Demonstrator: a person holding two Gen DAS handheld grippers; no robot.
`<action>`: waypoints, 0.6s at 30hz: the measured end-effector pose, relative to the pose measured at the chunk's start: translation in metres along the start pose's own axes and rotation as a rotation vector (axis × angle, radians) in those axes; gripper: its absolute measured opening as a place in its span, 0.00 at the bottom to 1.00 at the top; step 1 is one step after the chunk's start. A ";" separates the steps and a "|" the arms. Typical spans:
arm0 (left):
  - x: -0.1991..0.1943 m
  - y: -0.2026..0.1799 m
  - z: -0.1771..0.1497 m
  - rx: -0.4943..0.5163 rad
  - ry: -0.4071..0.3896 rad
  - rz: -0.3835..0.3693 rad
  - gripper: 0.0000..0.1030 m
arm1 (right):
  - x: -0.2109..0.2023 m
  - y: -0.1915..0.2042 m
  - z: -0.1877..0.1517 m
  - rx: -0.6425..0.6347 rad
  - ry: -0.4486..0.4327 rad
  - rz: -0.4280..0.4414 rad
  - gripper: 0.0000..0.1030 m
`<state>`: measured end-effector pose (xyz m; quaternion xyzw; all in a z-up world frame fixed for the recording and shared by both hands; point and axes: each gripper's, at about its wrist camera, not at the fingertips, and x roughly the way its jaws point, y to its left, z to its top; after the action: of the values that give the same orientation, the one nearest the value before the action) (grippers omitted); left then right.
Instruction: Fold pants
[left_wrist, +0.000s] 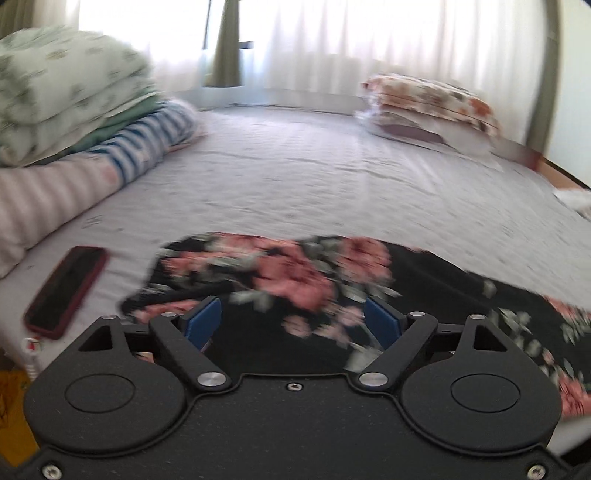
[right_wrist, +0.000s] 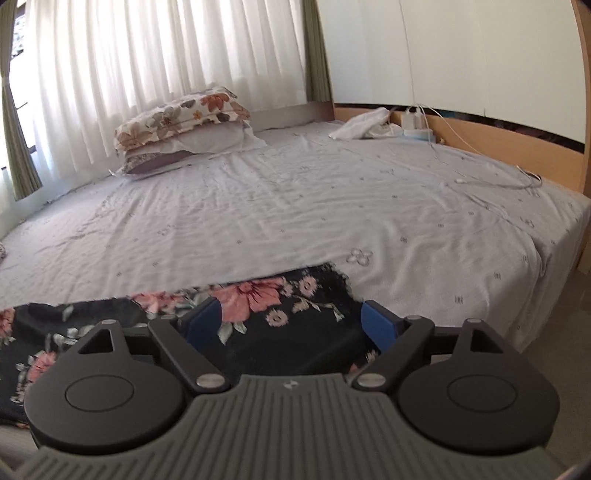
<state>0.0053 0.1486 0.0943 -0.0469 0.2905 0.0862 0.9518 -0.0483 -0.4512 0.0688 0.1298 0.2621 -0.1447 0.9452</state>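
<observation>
Black pants with pink flowers (left_wrist: 295, 273) lie along the near edge of the bed, blurred in the left wrist view. My left gripper (left_wrist: 293, 321) is open, its blue pads (left_wrist: 205, 321) wide apart just above the left part of the pants, holding nothing. In the right wrist view the pants (right_wrist: 280, 310) end at their right edge near the bed's front. My right gripper (right_wrist: 291, 321) is open over that end, its blue pads (right_wrist: 378, 325) apart and empty.
A phone in a dark red case (left_wrist: 66, 290) lies left of the pants. Stacked folded bedding (left_wrist: 74, 107) sits at the left. Floral pillows (right_wrist: 181, 125) lie by the curtains. White cloth (right_wrist: 364, 123), a charger and cable (right_wrist: 498, 177) lie near the headboard. The grey sheet (right_wrist: 295, 206) stretches ahead.
</observation>
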 end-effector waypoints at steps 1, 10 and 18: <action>-0.001 -0.012 -0.005 0.018 -0.003 -0.015 0.84 | 0.006 -0.002 -0.007 0.010 0.011 -0.010 0.89; 0.010 -0.120 -0.051 0.135 0.070 -0.170 0.86 | 0.042 -0.012 -0.050 0.080 0.032 -0.068 0.88; 0.019 -0.184 -0.076 0.287 0.085 -0.219 0.86 | 0.054 -0.009 -0.057 0.106 -0.051 -0.031 0.45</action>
<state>0.0148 -0.0400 0.0283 0.0545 0.3329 -0.0622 0.9393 -0.0328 -0.4520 -0.0087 0.1720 0.2319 -0.1763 0.9410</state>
